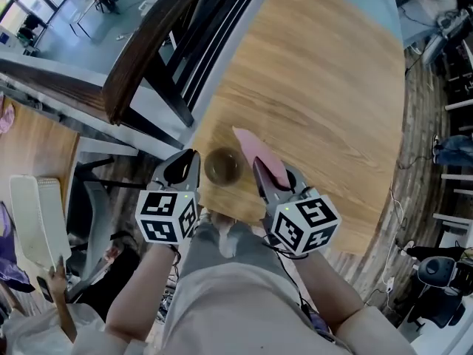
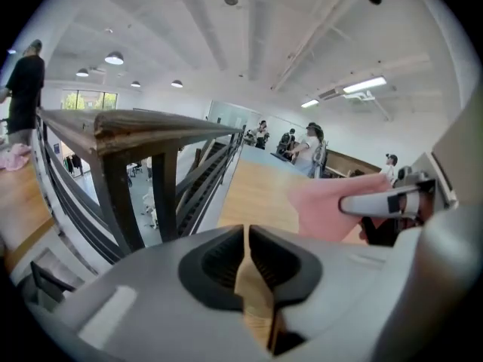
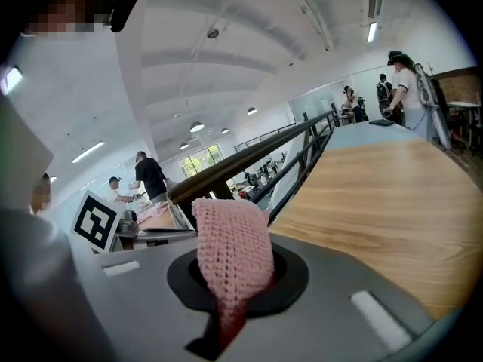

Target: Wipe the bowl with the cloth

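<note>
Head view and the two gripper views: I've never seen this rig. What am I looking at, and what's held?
No robot: a person holds a two-jaw tool in each hand. The head view looks down from the person's head; each gripper view looks along one tool. On the wooden table sits a small bowl, between the tools. The right tool is shut on a pink cloth; the left tool is shut and empty.

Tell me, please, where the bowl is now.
Head view: the bowl sits on the wooden table, near its edge, between the left claw and right claw.
</note>
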